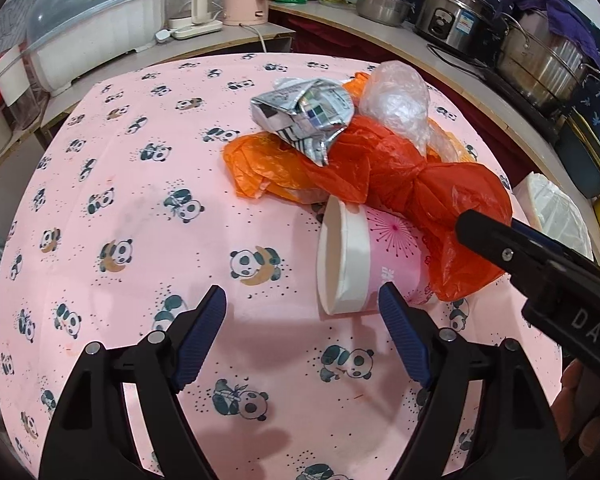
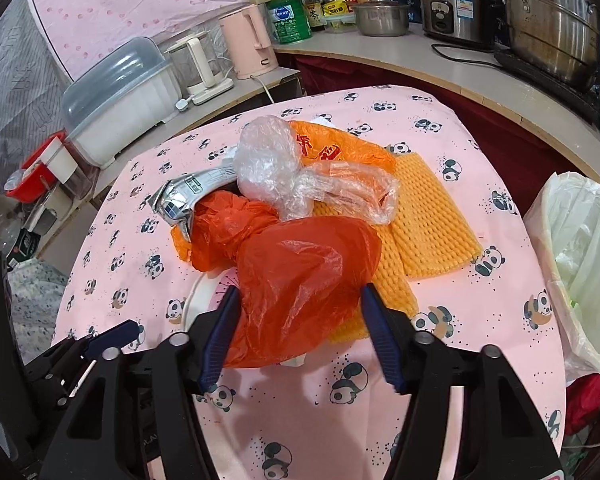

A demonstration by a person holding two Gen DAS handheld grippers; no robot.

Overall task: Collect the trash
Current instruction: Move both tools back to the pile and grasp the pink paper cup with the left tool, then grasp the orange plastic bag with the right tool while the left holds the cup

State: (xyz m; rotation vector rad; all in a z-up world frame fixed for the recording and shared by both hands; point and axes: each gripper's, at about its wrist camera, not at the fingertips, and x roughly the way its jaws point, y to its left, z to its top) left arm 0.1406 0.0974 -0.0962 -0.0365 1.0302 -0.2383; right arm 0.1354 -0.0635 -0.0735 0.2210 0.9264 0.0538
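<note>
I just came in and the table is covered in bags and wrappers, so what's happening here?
A person holding a gripper in each hand is clearing trash off the panda tablecloth. The right gripper is open, its jaws either side of the red plastic bag. The left gripper is open next to the tipped paper cup. A silver wrapper, a clear bag and orange foam netting lie in the pile. A lined bin waits beside the table.
</note>
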